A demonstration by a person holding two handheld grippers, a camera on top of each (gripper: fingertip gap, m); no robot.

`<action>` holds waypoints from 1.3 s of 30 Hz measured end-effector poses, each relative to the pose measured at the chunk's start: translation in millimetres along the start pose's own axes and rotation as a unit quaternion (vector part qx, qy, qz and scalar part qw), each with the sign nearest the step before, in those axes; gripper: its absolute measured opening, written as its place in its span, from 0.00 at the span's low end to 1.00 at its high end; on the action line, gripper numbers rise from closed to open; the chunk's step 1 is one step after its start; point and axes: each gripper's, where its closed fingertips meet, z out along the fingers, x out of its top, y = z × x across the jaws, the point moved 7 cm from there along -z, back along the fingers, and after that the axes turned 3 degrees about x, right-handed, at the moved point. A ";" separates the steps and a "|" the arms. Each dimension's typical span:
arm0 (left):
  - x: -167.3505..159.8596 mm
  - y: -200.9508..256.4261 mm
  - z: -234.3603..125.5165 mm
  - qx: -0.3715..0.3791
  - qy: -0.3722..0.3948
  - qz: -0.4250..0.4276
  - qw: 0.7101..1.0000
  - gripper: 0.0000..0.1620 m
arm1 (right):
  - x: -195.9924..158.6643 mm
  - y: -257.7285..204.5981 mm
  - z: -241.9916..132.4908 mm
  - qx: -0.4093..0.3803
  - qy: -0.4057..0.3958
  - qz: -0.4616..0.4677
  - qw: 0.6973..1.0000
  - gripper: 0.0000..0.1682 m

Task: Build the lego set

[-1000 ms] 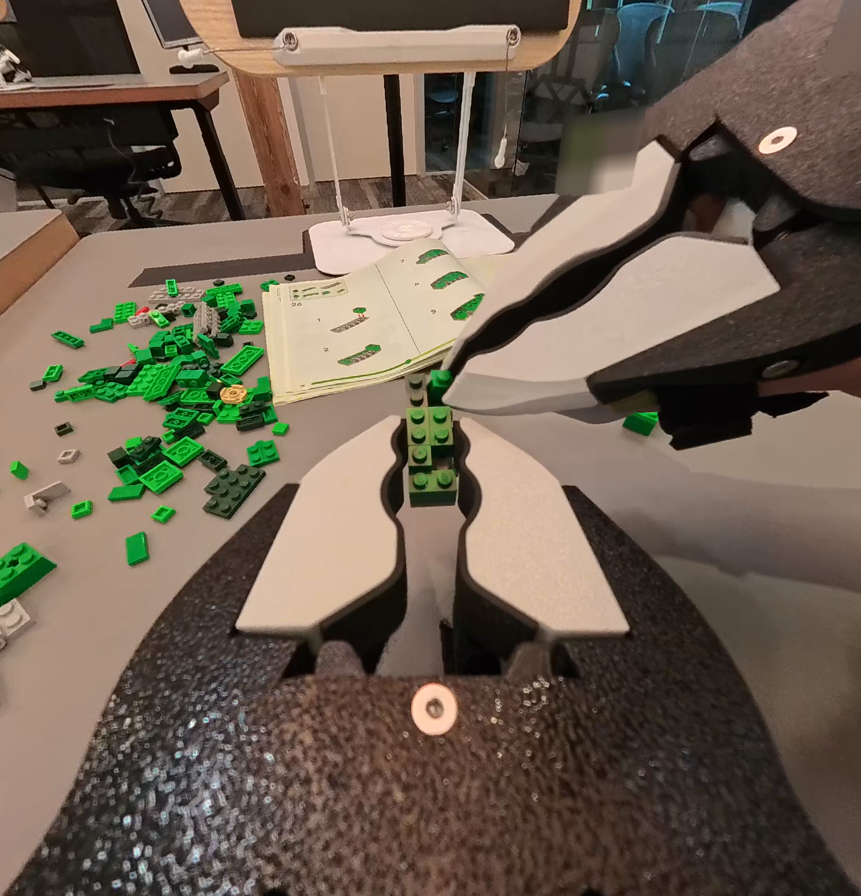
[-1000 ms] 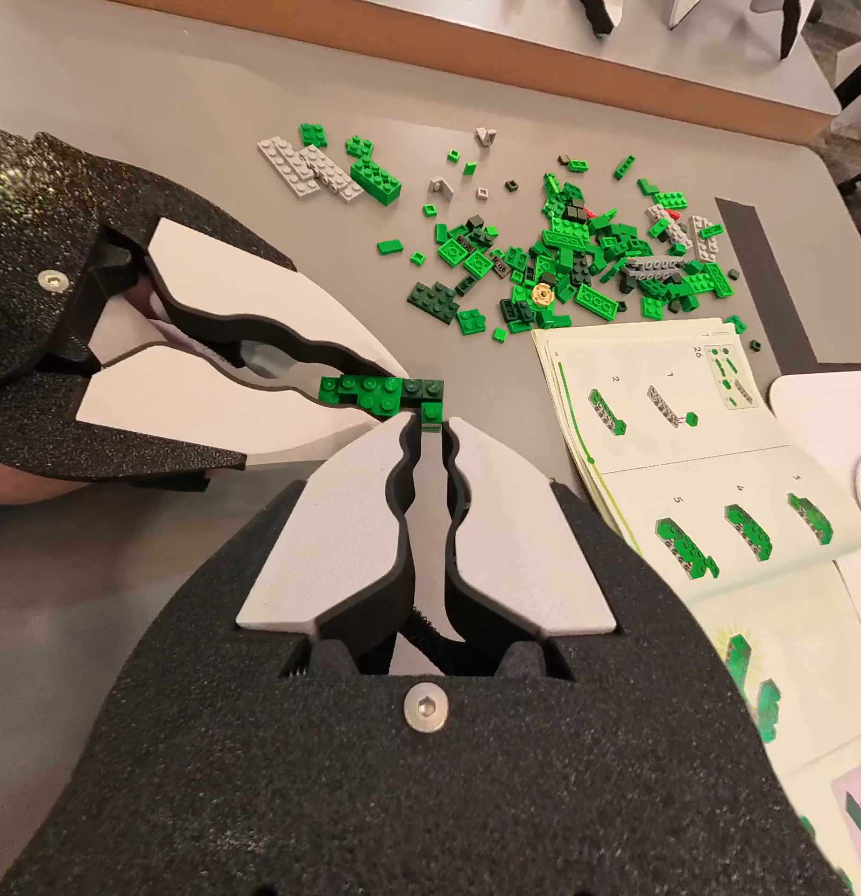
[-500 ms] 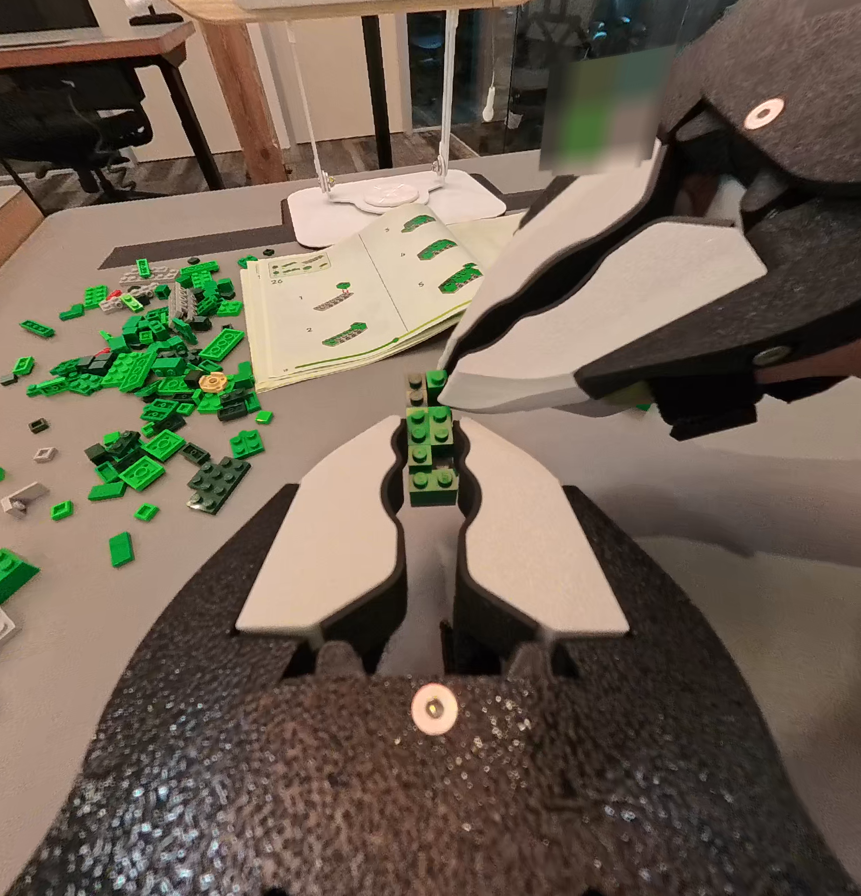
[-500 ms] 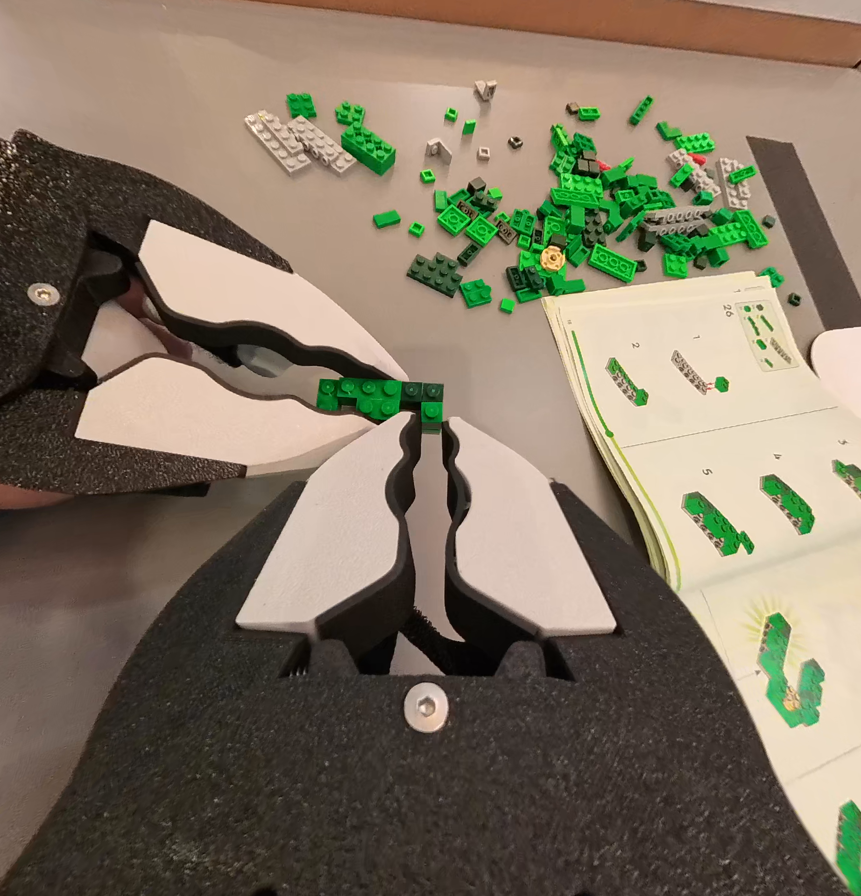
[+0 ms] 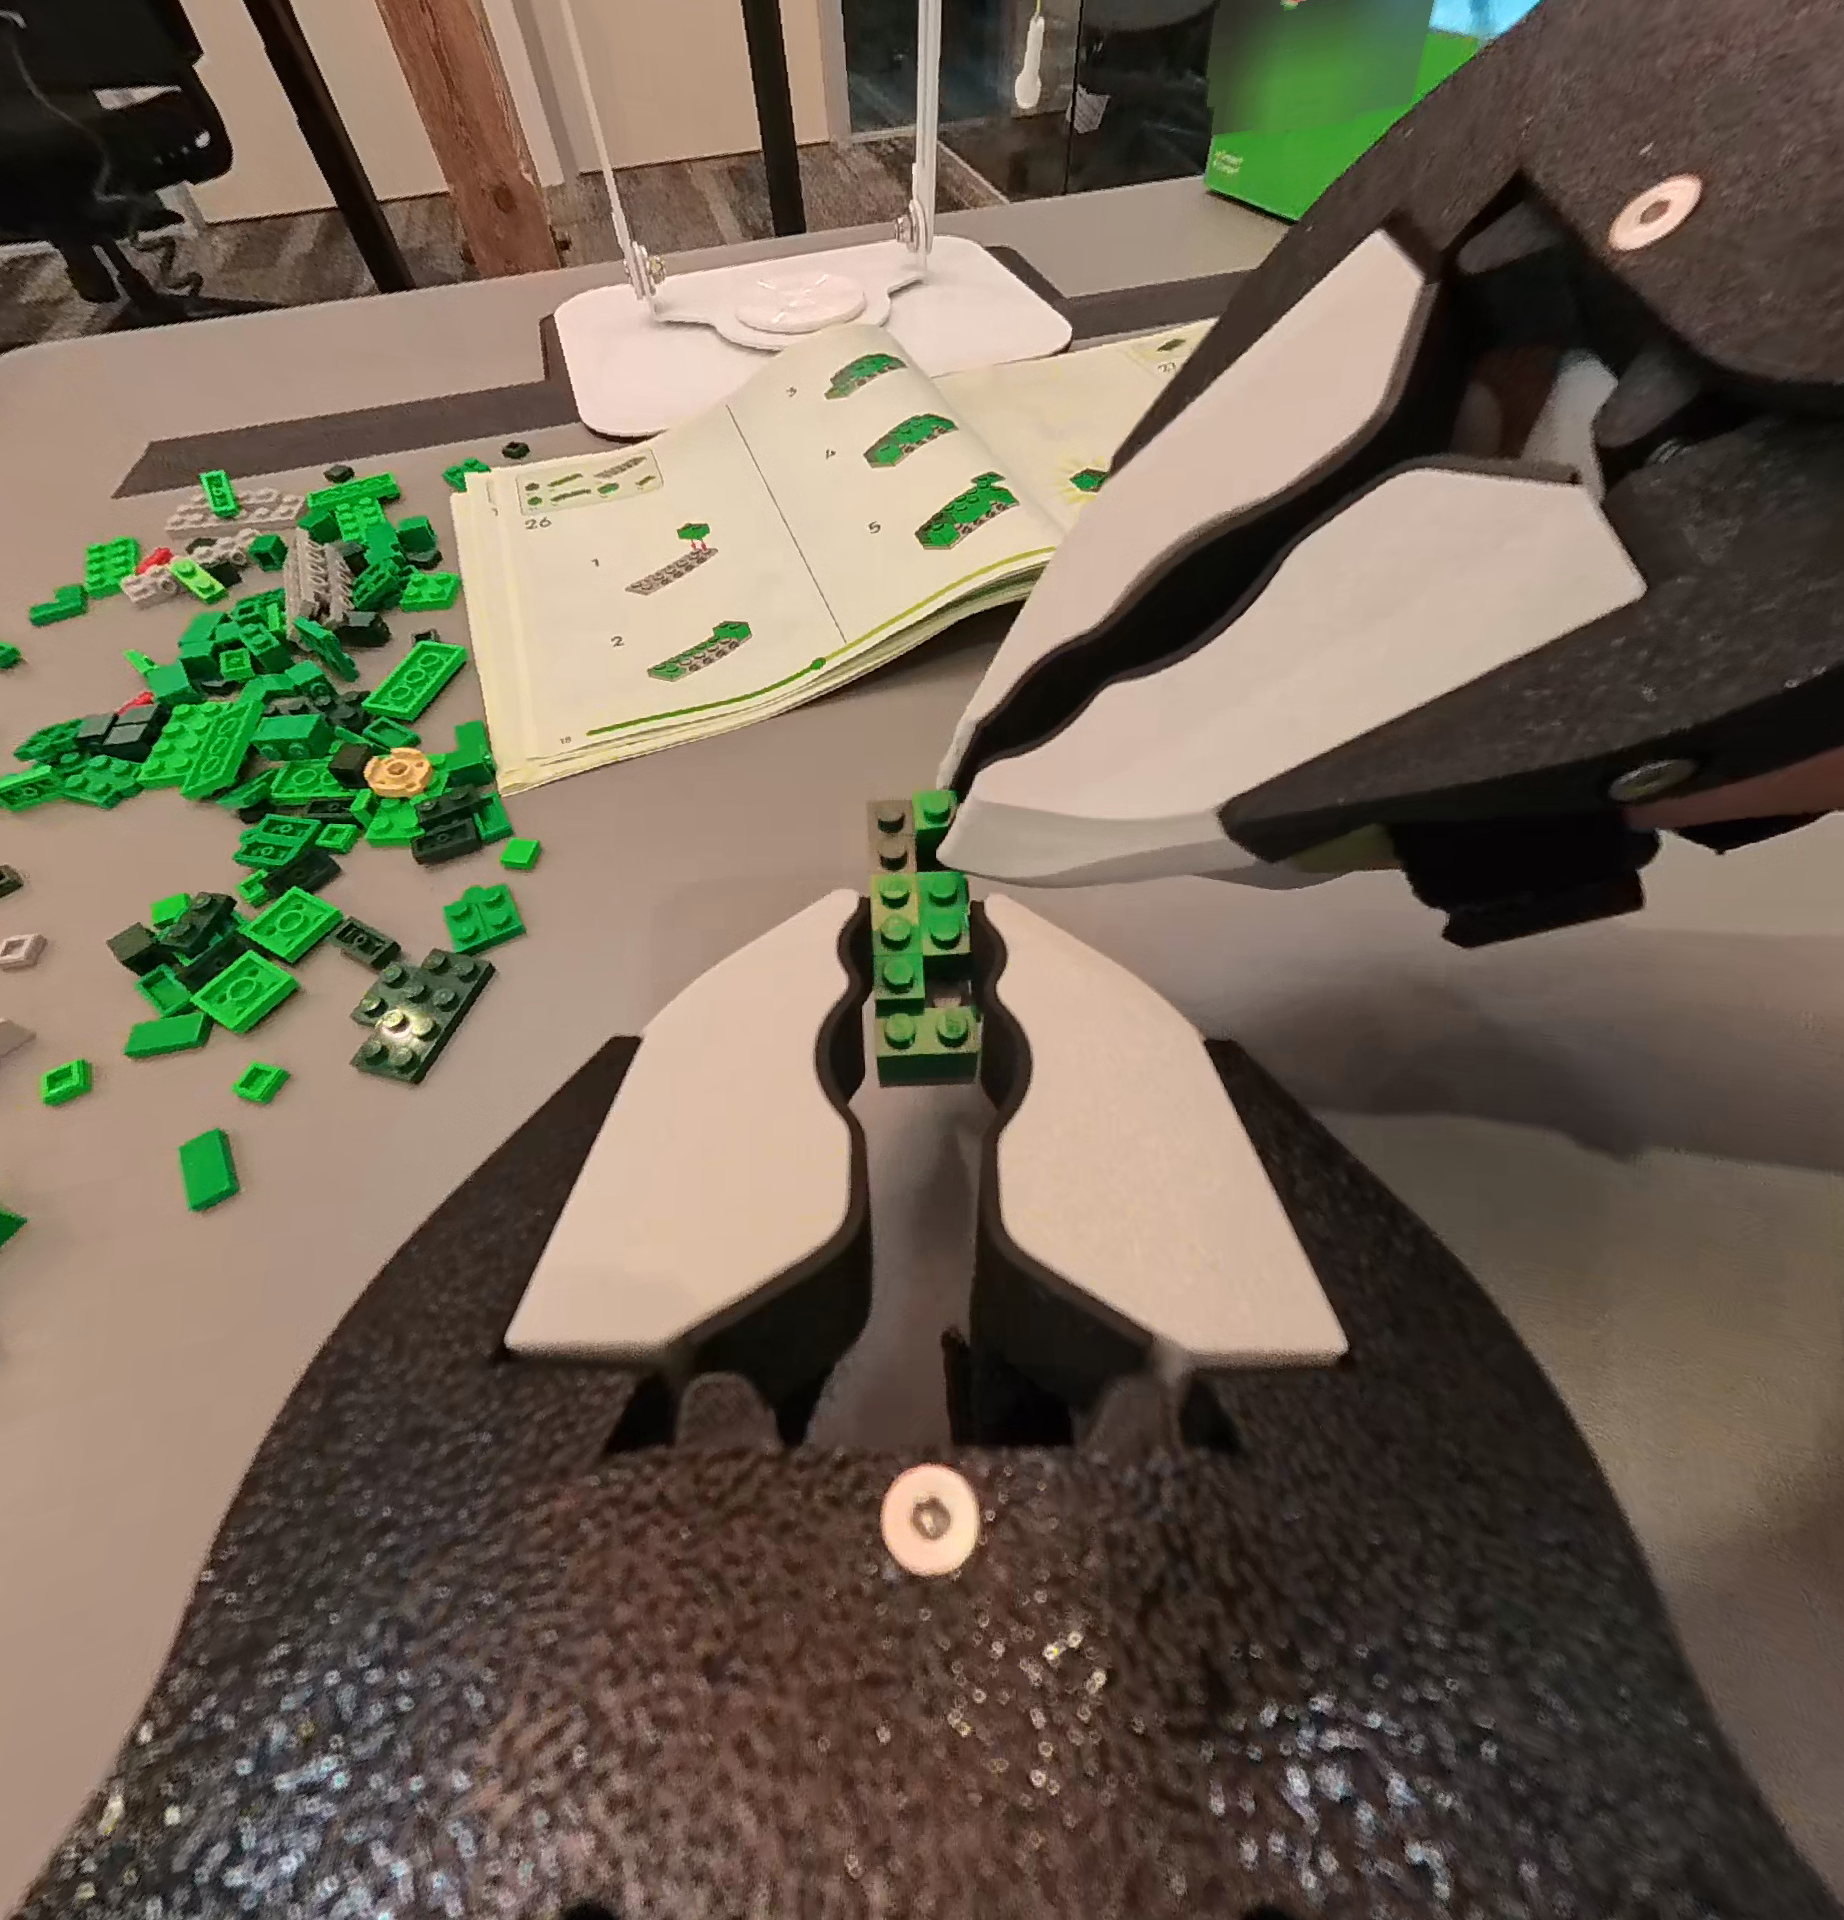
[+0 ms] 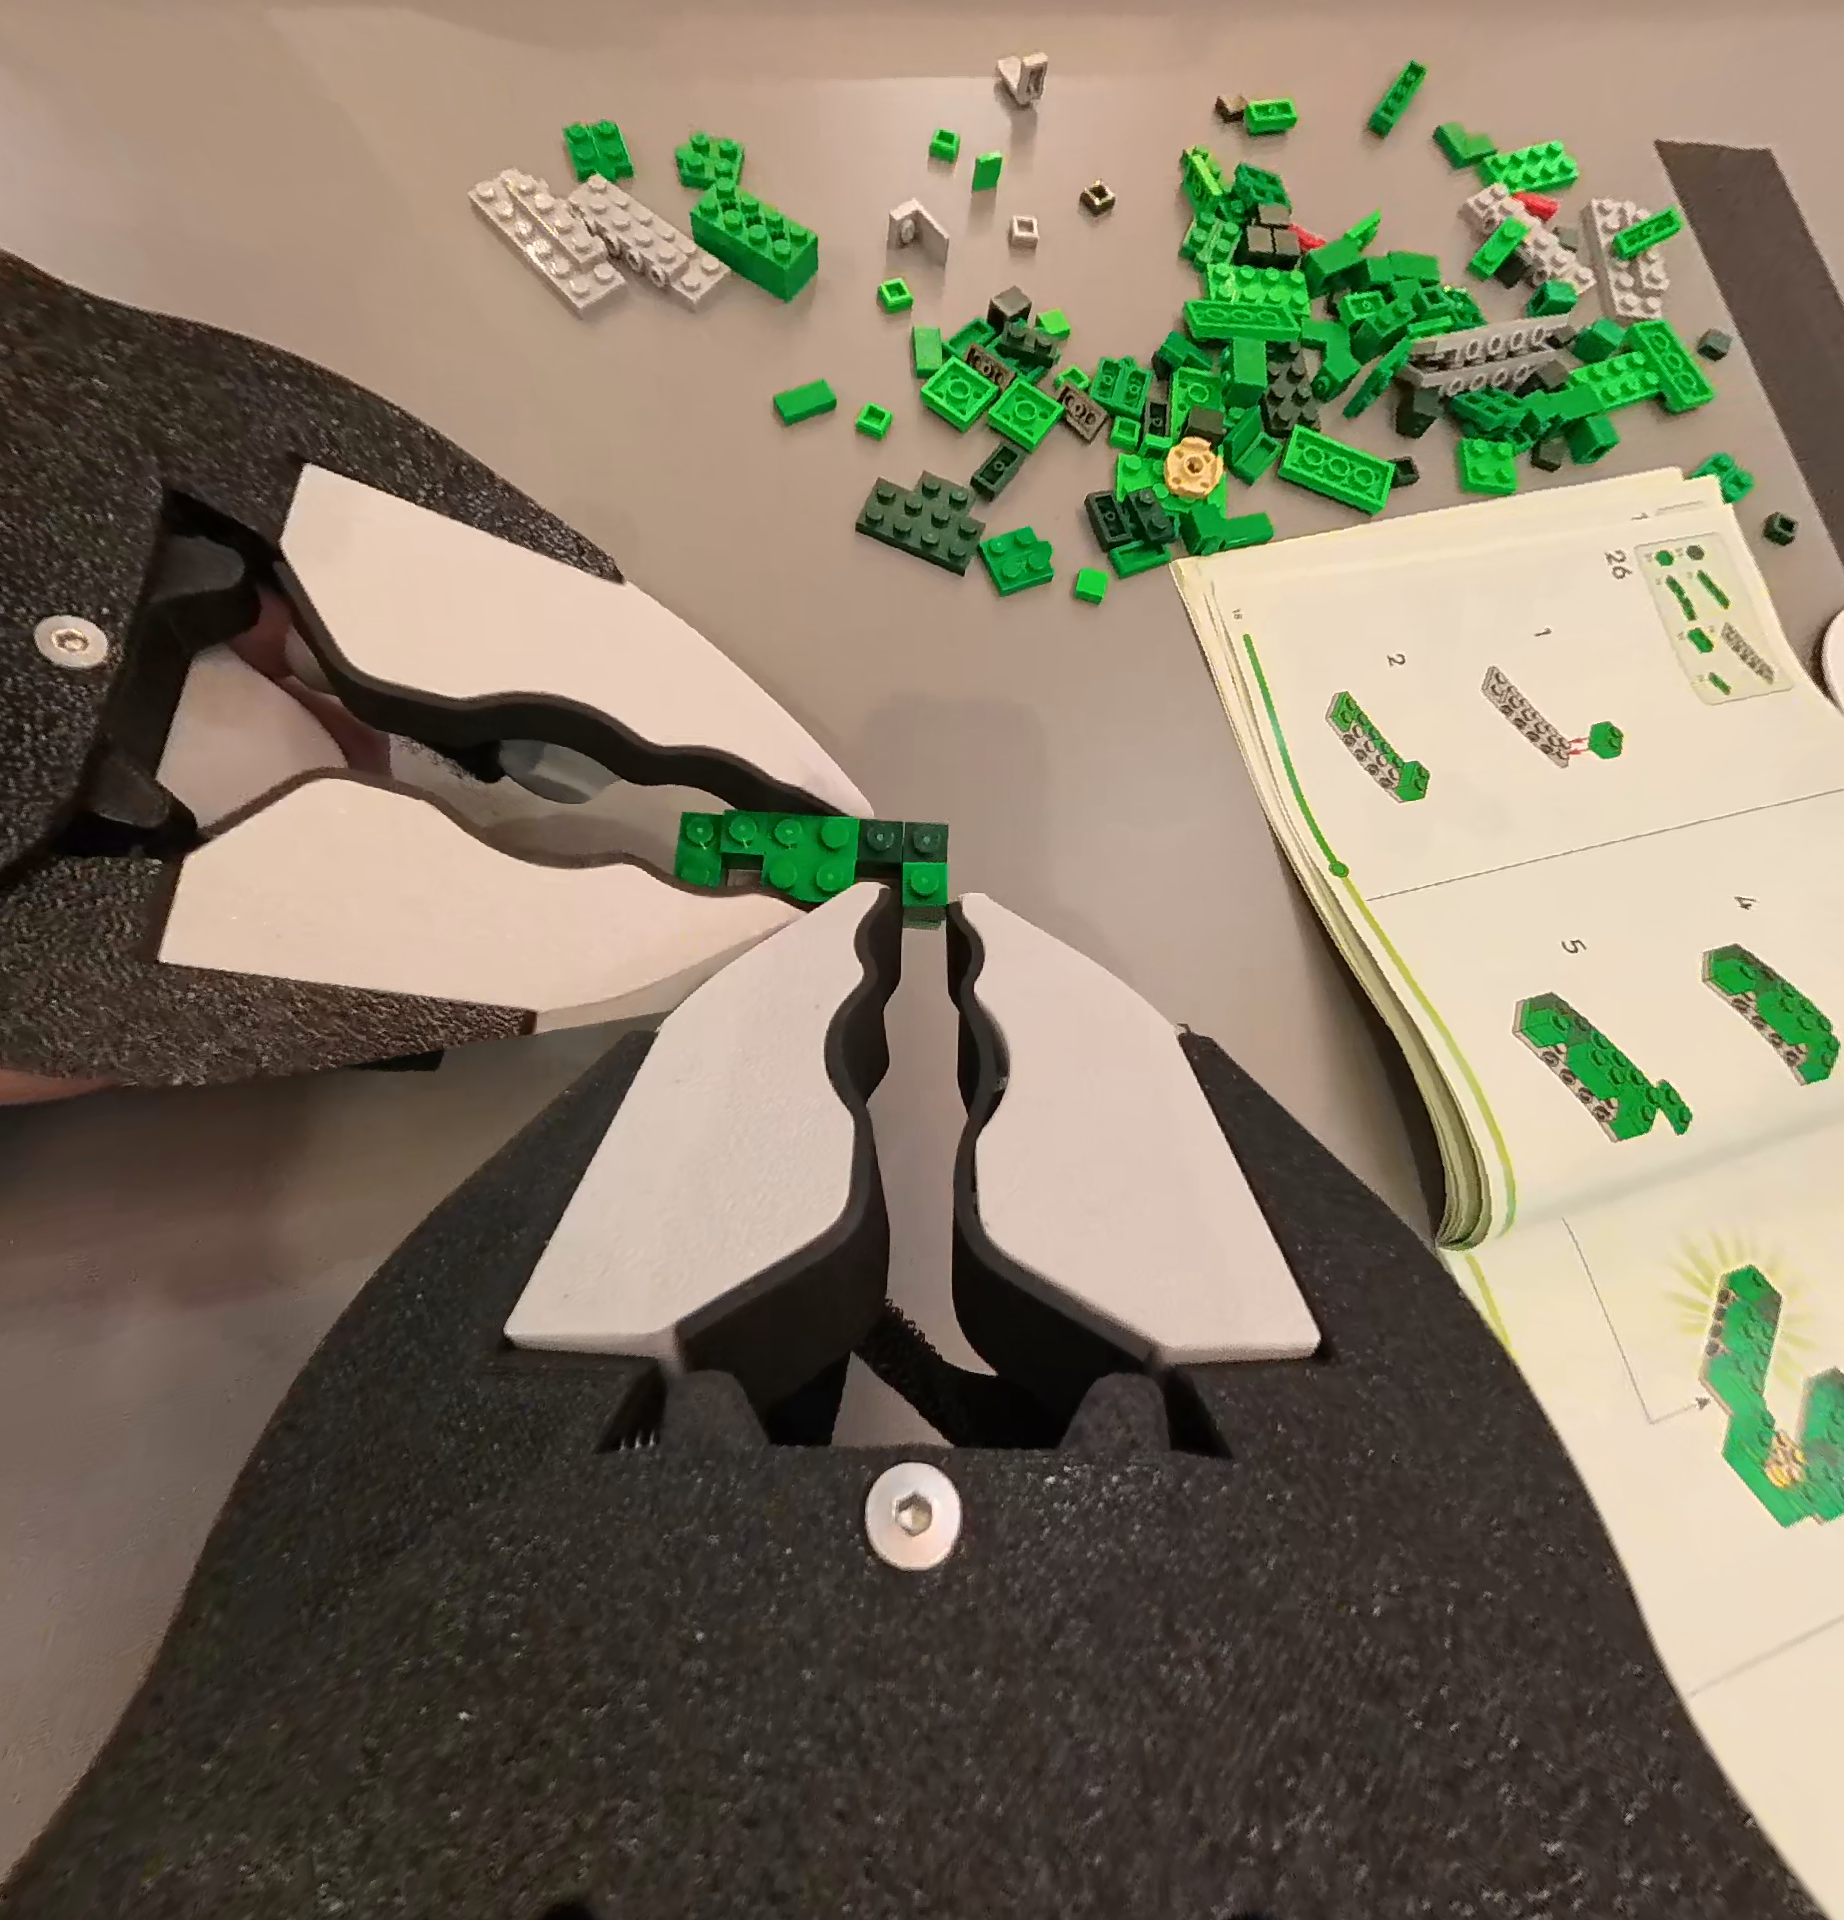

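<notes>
My left gripper (image 5: 920, 925) is shut on a small green lego assembly (image 5: 923, 961) and holds it above the grey table. The assembly also shows in the right wrist view (image 6: 793, 854), sticking out of the left gripper (image 6: 845, 847). My right gripper (image 6: 920, 909) is shut on a small green brick (image 6: 924, 885) at the assembly's far end. In the left wrist view the right gripper (image 5: 954, 821) comes in from the right, its tips on that brick (image 5: 937, 808).
A pile of loose green and grey bricks (image 5: 263, 727) lies to the left, also seen in the right wrist view (image 6: 1313, 364). An open instruction booklet (image 5: 772, 540) lies behind. A white stand base (image 5: 793, 322) sits at the back. My left and right fingertips are right by each other.
Both grippers have kept their grip and moved together toward the far side of the table; the bricks and booklet sit lower and nearer in both views.
</notes>
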 end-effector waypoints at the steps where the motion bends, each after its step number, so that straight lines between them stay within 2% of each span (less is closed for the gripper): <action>1: -0.1 0.1 0.2 0.001 -0.001 0.001 1.000 0.10 | -0.2 0.1 0.2 0.000 -0.001 0.001 1.000 0.05; 17: -1.3 -4.4 -2.8 0.005 0.000 -0.009 1.000 0.10 | -5.7 2.6 -6.3 0.004 0.010 -0.017 1.000 0.07; 19: -3.7 -10.9 -8.5 0.018 0.003 -0.009 1.000 0.10 | -13.5 -0.9 -9.0 0.033 0.017 -0.045 0.998 0.07; 22: -8.4 -23.4 -20.0 0.022 -0.006 -0.012 1.000 0.10 | -26.2 -15.1 -10.1 0.116 0.033 -0.058 0.991 0.09; 26: -18.5 -37.1 -30.9 -0.003 -0.064 -0.004 0.998 0.10 | -33.8 -33.4 -7.1 0.167 0.036 -0.089 0.981 0.09; 28: -21.7 -40.0 -35.7 -0.007 -0.075 0.001 0.997 0.10 | -35.6 -36.0 0.1 0.160 0.013 -0.089 0.983 0.10; 32: -20.6 -39.0 -46.3 0.014 -0.065 0.011 0.998 0.10 | -34.0 -45.1 9.6 0.154 0.002 -0.030 0.988 0.10; 39: -22.1 -33.7 -56.2 0.031 -0.052 0.002 0.998 0.10 | -38.4 -61.5 18.6 0.104 -0.017 -0.030 0.994 0.10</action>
